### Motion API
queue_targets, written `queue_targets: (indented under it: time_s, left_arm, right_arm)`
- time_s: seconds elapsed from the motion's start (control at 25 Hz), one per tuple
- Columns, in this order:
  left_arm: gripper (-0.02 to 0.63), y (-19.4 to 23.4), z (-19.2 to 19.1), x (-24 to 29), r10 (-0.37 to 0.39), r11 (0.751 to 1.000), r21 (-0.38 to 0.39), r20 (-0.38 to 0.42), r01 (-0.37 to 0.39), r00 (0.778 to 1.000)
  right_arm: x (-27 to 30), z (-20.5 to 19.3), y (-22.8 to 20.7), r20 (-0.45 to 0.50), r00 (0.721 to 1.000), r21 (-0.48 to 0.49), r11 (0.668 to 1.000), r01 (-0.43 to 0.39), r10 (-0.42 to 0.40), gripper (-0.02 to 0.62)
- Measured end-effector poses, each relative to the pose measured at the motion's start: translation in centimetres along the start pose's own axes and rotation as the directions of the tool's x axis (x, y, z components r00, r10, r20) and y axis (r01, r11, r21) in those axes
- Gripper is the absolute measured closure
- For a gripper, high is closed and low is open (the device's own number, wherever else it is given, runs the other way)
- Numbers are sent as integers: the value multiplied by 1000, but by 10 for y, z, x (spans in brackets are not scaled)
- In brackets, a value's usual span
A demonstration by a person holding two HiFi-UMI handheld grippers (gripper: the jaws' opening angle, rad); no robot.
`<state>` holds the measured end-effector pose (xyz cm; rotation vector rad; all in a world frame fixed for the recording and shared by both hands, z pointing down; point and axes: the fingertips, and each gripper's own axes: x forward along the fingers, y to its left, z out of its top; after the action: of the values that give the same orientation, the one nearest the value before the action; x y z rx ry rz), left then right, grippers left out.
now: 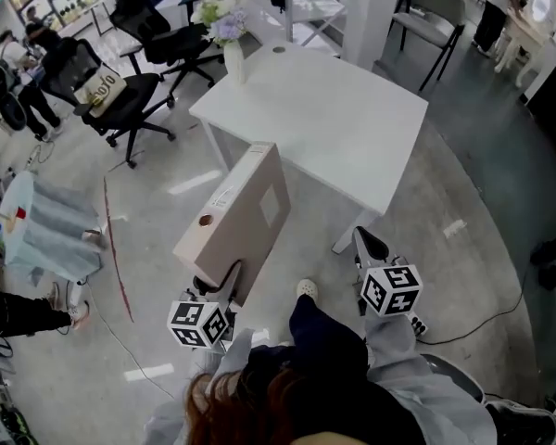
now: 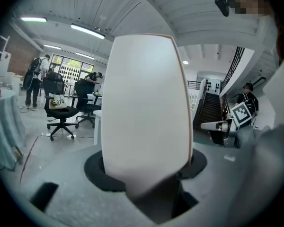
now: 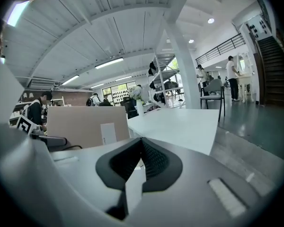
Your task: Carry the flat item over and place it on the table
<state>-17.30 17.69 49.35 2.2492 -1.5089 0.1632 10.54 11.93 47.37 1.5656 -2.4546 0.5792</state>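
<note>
Left gripper (image 1: 217, 287) low and close in front of the person, jaws pinching the near end of the box (image 1: 236, 221). Right gripper (image 1: 367, 243) alongside, well apart from the box, aimed at the table (image 1: 352, 128); jaws pressed together, nothing between them.

Left gripper view: box (image 2: 146, 108) seen end-on, only the narrow edge, filling the middle. Right gripper view: broad beige face (image 3: 85, 124) with a white label. Head view alone shows a dark round spot on the top edge.

Box in the air, on its narrow edge. Long axis runs away from the person, far end reaching the table's near edge. Label face towards the right gripper.
</note>
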Motion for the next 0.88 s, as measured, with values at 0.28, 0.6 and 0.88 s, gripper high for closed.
queue_targets:
  time_s: [0.28, 0.6, 0.88]
  left_arm:
    - [337, 6, 70, 69, -34, 999, -35, 100, 37, 994]
    - [337, 4, 101, 140, -29, 999, -24, 139, 32, 990]
    - [336, -5, 96, 156, -23, 998, -56, 151, 32, 988]
  right_arm:
    - [69, 55, -41, 13, 1000, -20, 999, -25, 25, 586]
    - [116, 90, -93, 36, 999, -38, 999, -26, 27, 586]
    - [135, 95, -98, 37, 997, -48, 997, -66, 68, 586]
